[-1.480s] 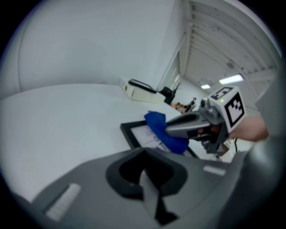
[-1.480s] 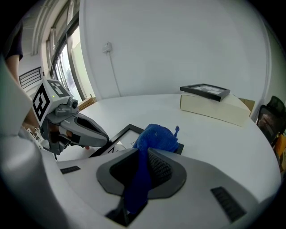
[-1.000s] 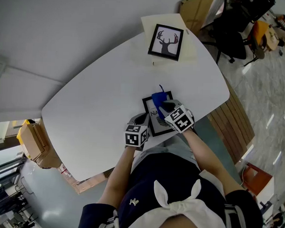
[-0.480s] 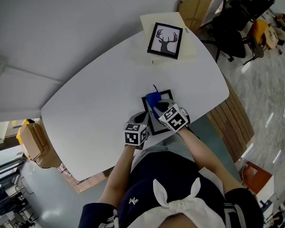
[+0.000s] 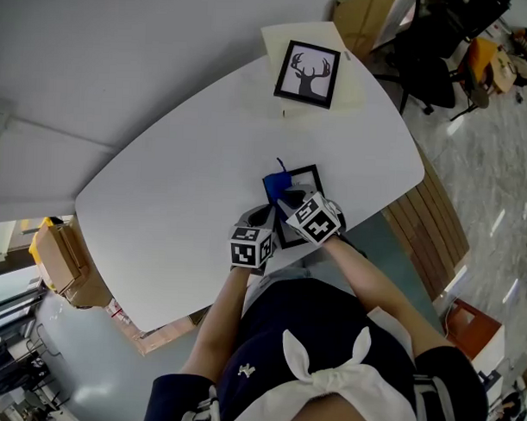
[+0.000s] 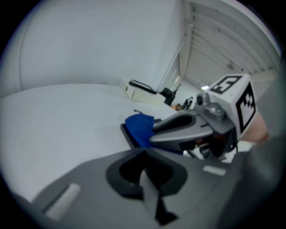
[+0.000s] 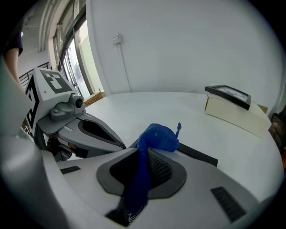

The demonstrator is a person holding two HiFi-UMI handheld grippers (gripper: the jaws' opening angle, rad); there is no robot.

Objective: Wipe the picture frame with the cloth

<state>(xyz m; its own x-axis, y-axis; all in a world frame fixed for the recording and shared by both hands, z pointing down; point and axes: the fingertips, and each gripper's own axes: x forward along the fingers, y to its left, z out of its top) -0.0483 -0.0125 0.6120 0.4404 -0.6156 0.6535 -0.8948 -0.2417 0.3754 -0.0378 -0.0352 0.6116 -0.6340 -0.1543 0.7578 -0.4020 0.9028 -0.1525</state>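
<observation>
Leftward since a second ago: right gripper [image 5: 285,200], jaws clamped on the blue cloth [image 7: 156,137], sweeping the picture frame [image 5: 310,176] at the table's [image 5: 188,159] near edge. Left gripper [image 6: 145,154], closed on nothing, apparently steadies the frame.

Head view looks steeply down; both low gripper views share the blue cloth [image 5: 274,186].

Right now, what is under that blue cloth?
The blue cloth, pinched in the right hand-held gripper, rests on a black picture frame lying flat on the white table. The frame's corner beneath it is covered, so its surface there cannot be seen.
</observation>
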